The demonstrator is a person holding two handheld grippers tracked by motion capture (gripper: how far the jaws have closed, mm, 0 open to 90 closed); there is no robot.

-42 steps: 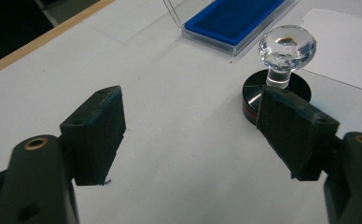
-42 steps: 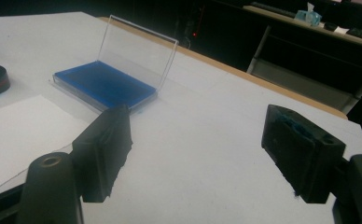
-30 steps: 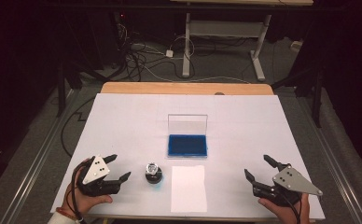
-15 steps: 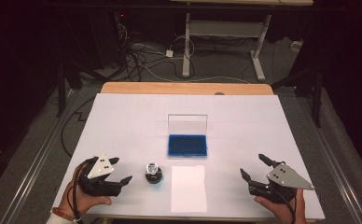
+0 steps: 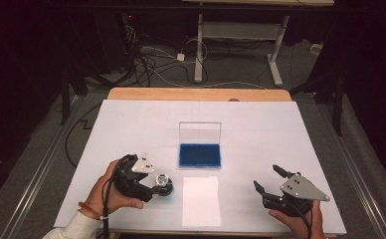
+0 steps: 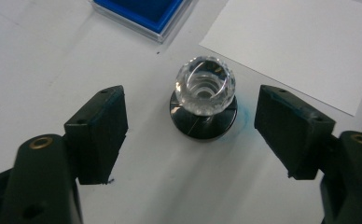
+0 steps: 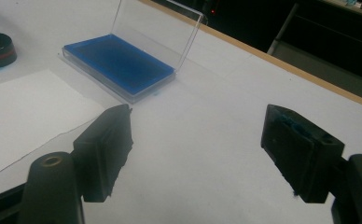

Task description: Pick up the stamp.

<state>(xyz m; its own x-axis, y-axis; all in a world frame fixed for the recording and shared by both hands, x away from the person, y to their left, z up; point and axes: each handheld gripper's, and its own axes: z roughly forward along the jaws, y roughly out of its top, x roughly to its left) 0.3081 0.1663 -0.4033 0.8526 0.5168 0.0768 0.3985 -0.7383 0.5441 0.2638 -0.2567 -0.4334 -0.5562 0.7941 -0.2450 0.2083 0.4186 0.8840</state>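
Your left gripper (image 6: 191,140), jaws spread, brackets the upright stamp (image 6: 204,98), probably untouched; your right gripper (image 7: 195,154), also spread, waits well apart.

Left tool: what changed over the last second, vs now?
The left tool slid right, up to the stamp, which now sits between its open jaws, not gripped; the jaws closed slightly. The right tool stayed open and nearly in place. Ink pad, paper and stamp did not move.
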